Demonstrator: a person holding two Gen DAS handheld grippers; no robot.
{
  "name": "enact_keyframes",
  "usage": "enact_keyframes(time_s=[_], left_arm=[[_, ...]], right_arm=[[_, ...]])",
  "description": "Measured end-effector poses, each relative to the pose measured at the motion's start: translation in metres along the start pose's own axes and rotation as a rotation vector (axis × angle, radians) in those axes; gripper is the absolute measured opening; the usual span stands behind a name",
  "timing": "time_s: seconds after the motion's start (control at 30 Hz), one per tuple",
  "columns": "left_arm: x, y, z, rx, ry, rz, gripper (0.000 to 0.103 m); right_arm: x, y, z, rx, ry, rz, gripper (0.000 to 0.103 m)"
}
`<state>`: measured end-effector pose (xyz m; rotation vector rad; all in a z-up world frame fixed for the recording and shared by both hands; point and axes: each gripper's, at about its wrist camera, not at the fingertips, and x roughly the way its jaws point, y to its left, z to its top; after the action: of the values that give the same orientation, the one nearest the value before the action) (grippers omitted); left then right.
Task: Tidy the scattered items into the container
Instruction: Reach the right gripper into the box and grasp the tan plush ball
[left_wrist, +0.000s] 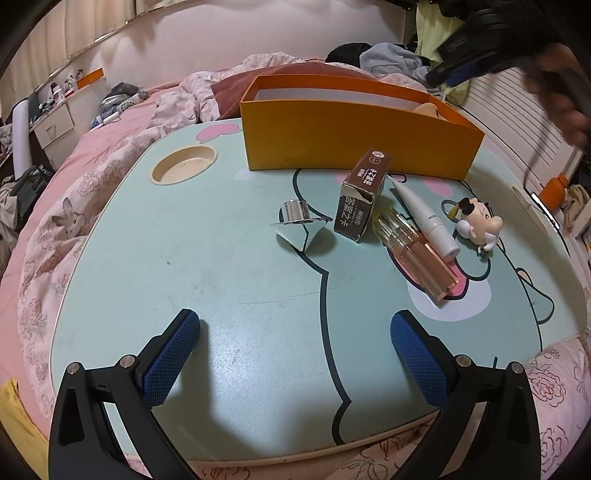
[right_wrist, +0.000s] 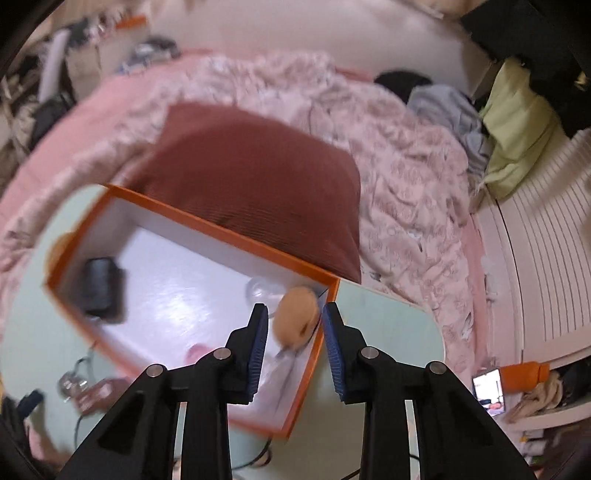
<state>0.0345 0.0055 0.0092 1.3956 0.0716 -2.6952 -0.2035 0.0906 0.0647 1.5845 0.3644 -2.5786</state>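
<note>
The left gripper (left_wrist: 295, 354) hung wide open over the near table (left_wrist: 184, 258). The right gripper (right_wrist: 295, 332), jaws narrowed but gripping nothing, hovered above the box (right_wrist: 229, 236); a puff (right_wrist: 297, 314) lay below.

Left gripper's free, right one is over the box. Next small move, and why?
Probably ease the left gripper forward and rightward toward the pink bottle. Its jaws stand wide open over bare table, holding nothing, and the bottle lies flat, the closest of the loose items outside the orange box. The right gripper is up over the box, grasping nothing.
</note>
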Motion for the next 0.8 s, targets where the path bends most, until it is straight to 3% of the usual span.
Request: enact_keyframes(time_s=[0.13,0.23,0.43,0.5,0.6,0.8], left_arm=[[-0.001,0.000,0.000,-0.001,-0.004,-0.003,0.103],[-0.001,0.000,0.000,-0.001,-0.005,-0.002,0.103],[-0.001,0.000,0.000,0.000,-0.006,-0.002,0.103],[-0.001,0.000,0.000,0.001,-0.006,-0.003,0.103],[-0.001,0.000,0.000,0.000,-0.005,-0.002,0.103],[-0.001,0.000,0.000,0.001,-0.006,-0.002,0.103]], right_arm=[[0.028,0.007,0.007,-0.030,0.092,-0.019,0.029],[0.040,0.019,0.005,-0.099,0.161,-0.083,0.029],[0.057,0.040,-0.003,-0.196,0.188,-0.212,0.029],[0.056,0.048,-0.006,-0.237,0.163,-0.243,0.023],[0.040,0.046,-0.009,-0.187,0.084,-0.218,0.014],[-0.018,0.033,-0.025,-0.061,-0.119,-0.116,0.013]])
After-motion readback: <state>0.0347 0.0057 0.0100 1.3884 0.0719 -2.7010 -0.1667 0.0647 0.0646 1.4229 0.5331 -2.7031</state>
